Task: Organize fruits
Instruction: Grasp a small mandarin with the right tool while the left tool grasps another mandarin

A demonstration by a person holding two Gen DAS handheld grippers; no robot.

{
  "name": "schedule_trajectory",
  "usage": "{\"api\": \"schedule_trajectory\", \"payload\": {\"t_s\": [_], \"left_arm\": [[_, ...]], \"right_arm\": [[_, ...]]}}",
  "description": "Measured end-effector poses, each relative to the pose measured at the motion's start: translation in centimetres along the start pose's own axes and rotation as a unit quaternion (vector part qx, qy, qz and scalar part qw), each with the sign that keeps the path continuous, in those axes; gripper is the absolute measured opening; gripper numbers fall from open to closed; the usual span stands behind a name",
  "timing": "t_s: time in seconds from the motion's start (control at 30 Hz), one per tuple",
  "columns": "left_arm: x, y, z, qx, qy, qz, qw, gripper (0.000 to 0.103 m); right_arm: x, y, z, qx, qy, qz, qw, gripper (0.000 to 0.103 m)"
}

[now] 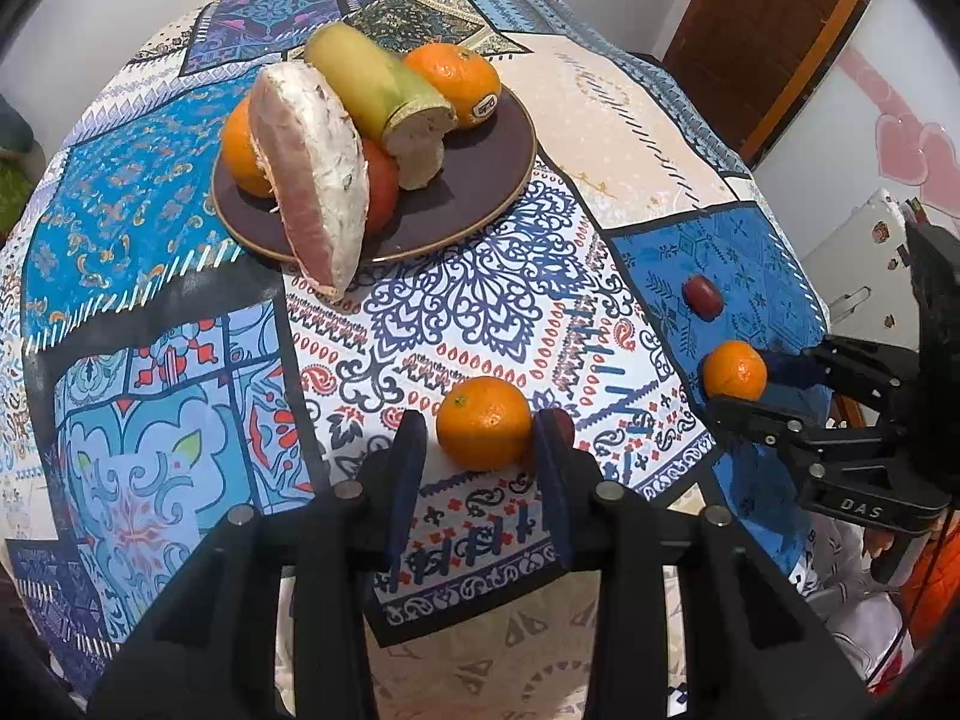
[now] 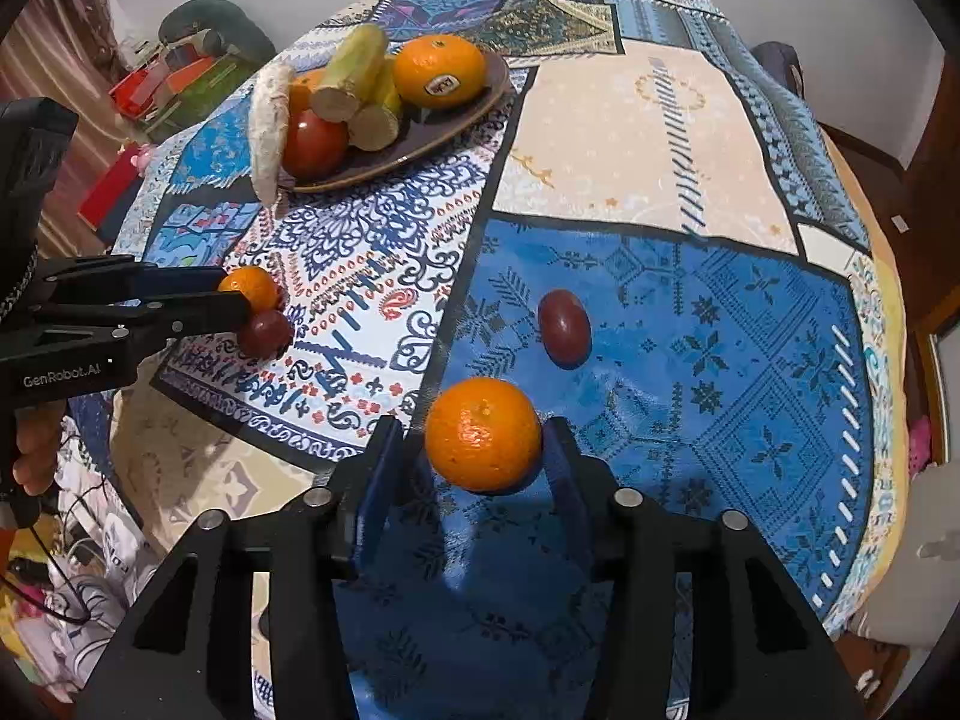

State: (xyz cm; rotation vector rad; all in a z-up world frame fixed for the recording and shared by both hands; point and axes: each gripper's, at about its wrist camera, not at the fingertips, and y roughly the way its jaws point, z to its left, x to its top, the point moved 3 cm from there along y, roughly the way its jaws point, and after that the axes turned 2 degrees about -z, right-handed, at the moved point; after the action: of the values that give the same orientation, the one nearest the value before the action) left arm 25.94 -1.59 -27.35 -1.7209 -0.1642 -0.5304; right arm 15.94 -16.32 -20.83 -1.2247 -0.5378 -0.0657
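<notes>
Straddling a mandarin with my left gripper, I have the jaws spread wide, one finger on each side of the fruit, which sits on the bench near its front edge; the right finger looks very close to the peel, the left one clearly apart. A small dark red fruit lies just behind that right finger, touching the mandarin.

My right gripper is open too, flanking a second mandarin on the blue patch of the cloth, toward the bench's right front corner. The right finger sits just beside the peel, the left one stands off. Whether either finger truly touches, I cannot tell. Beyond it, well clear of the gripper, a second dark red fruit rests on the same blue patch.

Toward the far left of the bench sits the brown plate, loaded: a pomelo wedge overhanging the rim, two cut sugarcane pieces, a stickered orange, another orange and a tomato.
</notes>
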Motion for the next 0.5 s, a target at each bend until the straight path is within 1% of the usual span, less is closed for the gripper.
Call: {"api": "schedule_trajectory", "payload": {"t_s": [0.1, 0.13, 0.33, 0.5], "left_arm": [[0.1, 0.1, 0.0, 0.000, 0.000, -0.004, 1.0000, 0.035], [0.2, 0.1, 0.0, -0.003, 0.002, -0.003, 1.0000, 0.032], [0.4, -0.4, -0.3, 0.010, 0.012, -0.015, 0.9998, 0.032], [1.2, -2.0, -0.1, 0.015, 0.005, -0.040, 0.9991, 0.032]], "right_arm": [[0.0, 0.3, -0.3, 0.002, 0.006, 0.000, 1.000, 0.036], [0.0, 0.2, -0.4, 0.005, 0.007, -0.001, 1.000, 0.036], [0.1, -0.2, -0.2, 0.014, 0.000, -0.003, 1.000, 0.035], [1.2, -0.6, 0.1, 0.014, -0.004, -0.017, 1.000, 0.035]]}}
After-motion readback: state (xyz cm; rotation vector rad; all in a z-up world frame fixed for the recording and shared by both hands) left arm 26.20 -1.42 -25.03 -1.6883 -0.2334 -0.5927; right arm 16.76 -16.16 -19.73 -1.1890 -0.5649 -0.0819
